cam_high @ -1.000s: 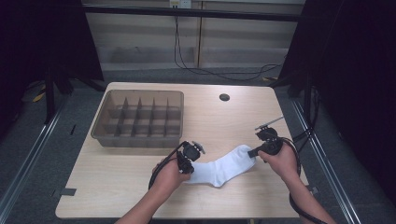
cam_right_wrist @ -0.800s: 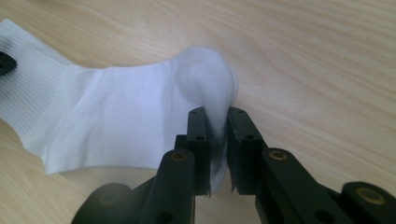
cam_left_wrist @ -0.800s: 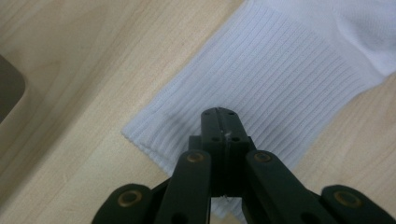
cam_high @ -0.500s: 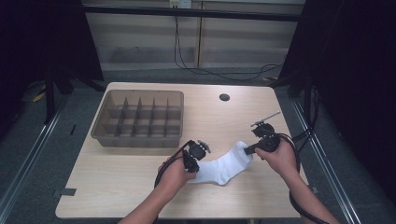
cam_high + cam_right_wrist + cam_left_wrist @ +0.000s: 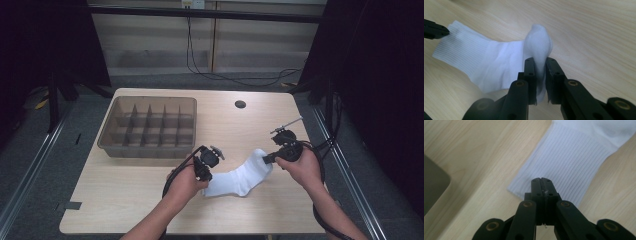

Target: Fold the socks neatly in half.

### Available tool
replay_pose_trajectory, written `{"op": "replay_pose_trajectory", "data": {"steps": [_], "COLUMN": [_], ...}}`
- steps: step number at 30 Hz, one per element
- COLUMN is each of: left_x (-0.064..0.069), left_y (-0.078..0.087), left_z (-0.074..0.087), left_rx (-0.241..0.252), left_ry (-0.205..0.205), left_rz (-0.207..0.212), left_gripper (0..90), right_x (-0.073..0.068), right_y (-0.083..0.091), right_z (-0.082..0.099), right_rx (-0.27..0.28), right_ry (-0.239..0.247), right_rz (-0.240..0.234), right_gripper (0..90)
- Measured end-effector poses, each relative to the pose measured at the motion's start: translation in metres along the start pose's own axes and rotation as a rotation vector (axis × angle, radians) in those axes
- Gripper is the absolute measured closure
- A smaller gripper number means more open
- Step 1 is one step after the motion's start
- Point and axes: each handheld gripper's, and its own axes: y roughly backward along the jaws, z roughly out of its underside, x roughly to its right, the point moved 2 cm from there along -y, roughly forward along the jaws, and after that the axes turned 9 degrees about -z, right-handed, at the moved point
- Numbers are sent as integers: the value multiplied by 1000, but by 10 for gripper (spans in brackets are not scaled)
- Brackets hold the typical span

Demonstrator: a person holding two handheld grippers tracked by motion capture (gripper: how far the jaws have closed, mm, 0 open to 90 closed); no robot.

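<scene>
High view, white sock (image 5: 240, 177) pinched at both ends by left tongs (image 5: 204, 172) and right tongs (image 5: 267, 159), divided tray (image 5: 150, 127) beside.

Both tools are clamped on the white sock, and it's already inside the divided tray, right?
Not in the tray. The high view shows the white sock lying on the table in front of the divided tray, with the left tool and right tool clamped on its ends.

White sock (image 5: 240, 177) between two claws
</scene>
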Motion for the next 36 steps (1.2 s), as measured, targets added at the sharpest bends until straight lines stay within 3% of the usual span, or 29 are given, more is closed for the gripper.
{"op": "replay_pose_trajectory", "data": {"steps": [7, 14, 23, 36], "left_x": [-9, -3, -1, 15], "left_y": [-2, -10, -14, -19], "left_z": [14, 17, 15, -1], "left_rx": [-12, -15, -3, 11], "left_ry": [18, 24, 29, 26], "left_rz": [2, 27, 26, 43], "left_gripper": [900, 898, 898, 898], "right_x": [-3, -7, -17, -30], "right_y": [0, -1, 1, 0], "right_z": [-1, -3, -8, -15], "right_rx": [-8, -9, -5, -16], "right_ry": [8, 15, 31, 51], "right_rz": [9, -1, -16, -52], "right_gripper": [811, 811, 811, 811]}}
